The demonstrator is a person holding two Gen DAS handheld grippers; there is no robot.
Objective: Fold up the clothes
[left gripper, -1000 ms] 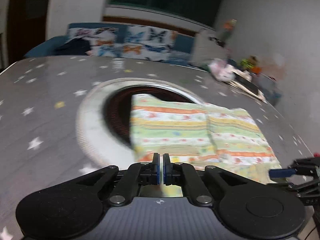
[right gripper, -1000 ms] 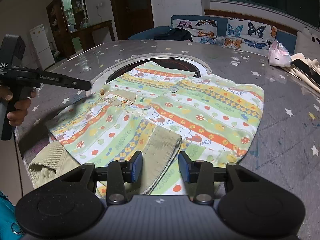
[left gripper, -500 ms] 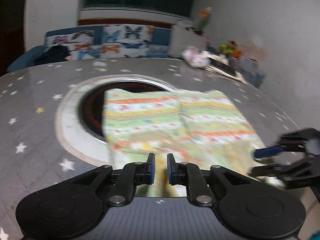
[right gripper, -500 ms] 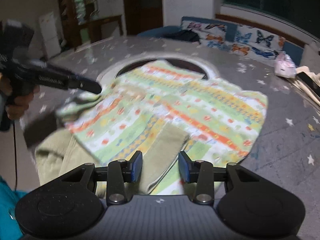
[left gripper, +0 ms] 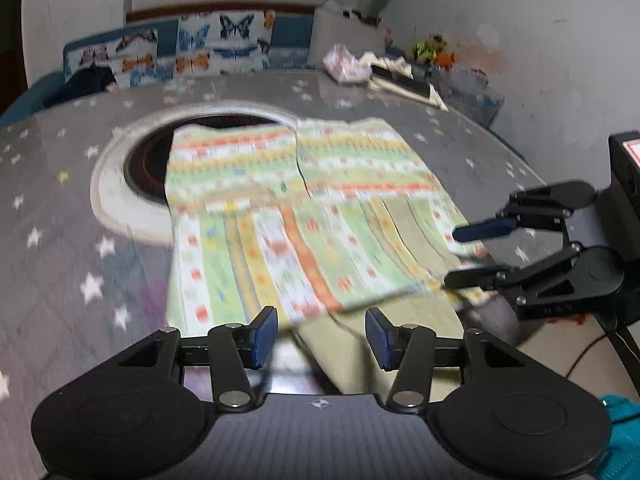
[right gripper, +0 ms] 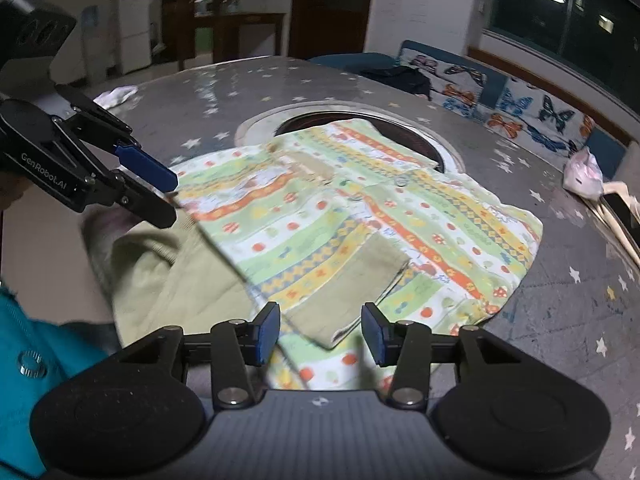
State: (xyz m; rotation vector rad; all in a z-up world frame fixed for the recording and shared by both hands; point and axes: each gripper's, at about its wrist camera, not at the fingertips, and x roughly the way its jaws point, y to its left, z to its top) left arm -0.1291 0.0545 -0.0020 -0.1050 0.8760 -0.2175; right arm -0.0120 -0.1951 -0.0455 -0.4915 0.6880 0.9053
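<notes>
A green, orange and white striped child's jacket [left gripper: 304,208] lies spread on the grey star-patterned table [left gripper: 72,240], partly over a round inset. It also shows in the right wrist view [right gripper: 360,216], with an olive cuff [right gripper: 352,280] folded on top and olive lining [right gripper: 168,280] hanging at the near edge. My left gripper [left gripper: 322,338] is open just above the jacket's near hem; it also shows in the right wrist view [right gripper: 160,196]. My right gripper [right gripper: 320,334] is open over the olive cuff; it also shows in the left wrist view [left gripper: 460,256] at the jacket's right edge.
The round inset [left gripper: 136,168] with a dark hollow sits under the jacket's far end. A pink bag [right gripper: 582,172] and flat items [left gripper: 404,80] lie at the table's far side. A butterfly-print sofa [left gripper: 192,52] stands behind. A white cloth [right gripper: 116,94] lies far left.
My left gripper has opened from shut and let go of the jacket's hem, which now lies flatter. The right gripper stays open over the cuff. Both views have shifted.
</notes>
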